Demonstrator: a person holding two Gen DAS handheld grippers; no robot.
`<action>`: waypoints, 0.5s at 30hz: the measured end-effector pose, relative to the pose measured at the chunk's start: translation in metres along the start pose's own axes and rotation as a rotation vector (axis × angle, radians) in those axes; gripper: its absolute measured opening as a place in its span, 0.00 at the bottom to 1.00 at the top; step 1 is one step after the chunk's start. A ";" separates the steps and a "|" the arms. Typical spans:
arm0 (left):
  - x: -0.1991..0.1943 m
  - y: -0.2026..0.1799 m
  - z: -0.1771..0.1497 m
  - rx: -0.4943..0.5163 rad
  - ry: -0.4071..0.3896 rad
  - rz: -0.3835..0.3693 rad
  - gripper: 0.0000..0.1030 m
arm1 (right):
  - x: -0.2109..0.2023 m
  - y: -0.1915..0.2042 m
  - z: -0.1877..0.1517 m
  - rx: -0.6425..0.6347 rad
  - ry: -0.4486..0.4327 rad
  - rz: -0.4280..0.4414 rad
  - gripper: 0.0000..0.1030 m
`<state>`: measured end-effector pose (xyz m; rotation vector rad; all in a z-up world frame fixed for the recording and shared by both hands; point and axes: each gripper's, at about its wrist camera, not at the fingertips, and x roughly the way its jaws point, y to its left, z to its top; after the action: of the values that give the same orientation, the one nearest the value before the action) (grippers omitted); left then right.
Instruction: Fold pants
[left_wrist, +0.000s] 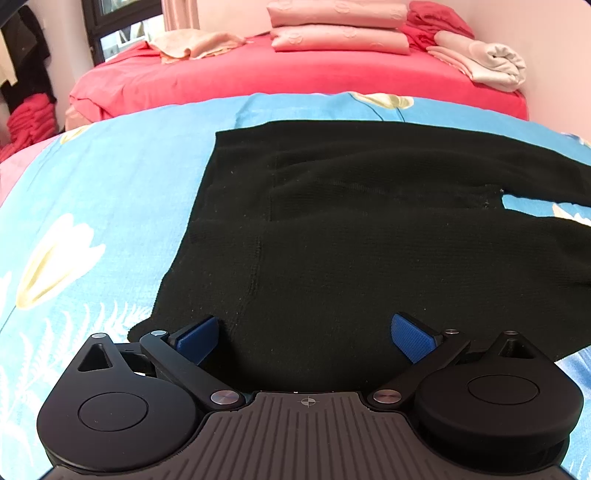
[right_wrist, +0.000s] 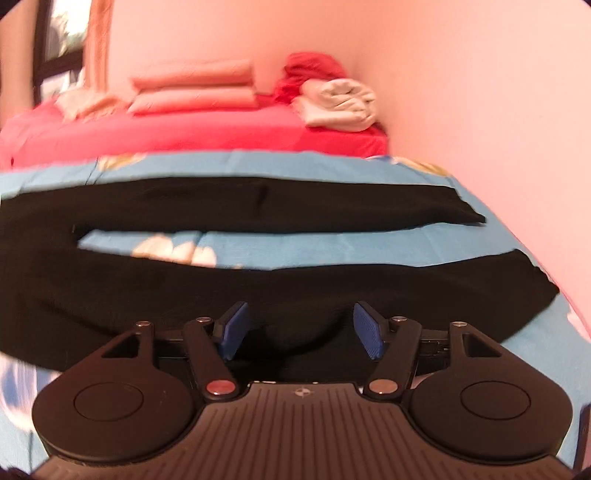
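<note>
Pants (left_wrist: 332, 221), black, spread flat on bed (left_wrist: 110, 184). Left gripper (left_wrist: 304, 334) jaws apart above waist end; right gripper (right_wrist: 299, 328) jaws apart over near leg.

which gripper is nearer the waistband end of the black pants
Left. The left gripper is open over the near edge of the black pants by the waistband corner. The right gripper is open over the near leg, further toward the cuffs.

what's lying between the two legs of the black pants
In the right wrist view, only bare blue floral sheet shows between the far leg and the near leg; nothing lies on it.
</note>
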<state>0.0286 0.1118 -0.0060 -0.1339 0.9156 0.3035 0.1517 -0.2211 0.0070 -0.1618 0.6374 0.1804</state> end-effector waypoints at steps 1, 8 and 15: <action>0.000 0.001 0.000 -0.001 0.001 -0.002 1.00 | 0.005 0.000 0.000 -0.001 0.024 -0.019 0.65; -0.002 0.003 -0.001 0.000 0.009 0.000 1.00 | -0.003 -0.007 -0.002 0.073 0.021 -0.015 0.66; -0.006 0.007 -0.007 -0.005 0.019 0.027 1.00 | -0.028 0.021 0.001 0.019 -0.025 0.108 0.67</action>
<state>0.0178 0.1160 -0.0054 -0.1295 0.9360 0.3304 0.1253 -0.2040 0.0229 -0.1066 0.6236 0.2804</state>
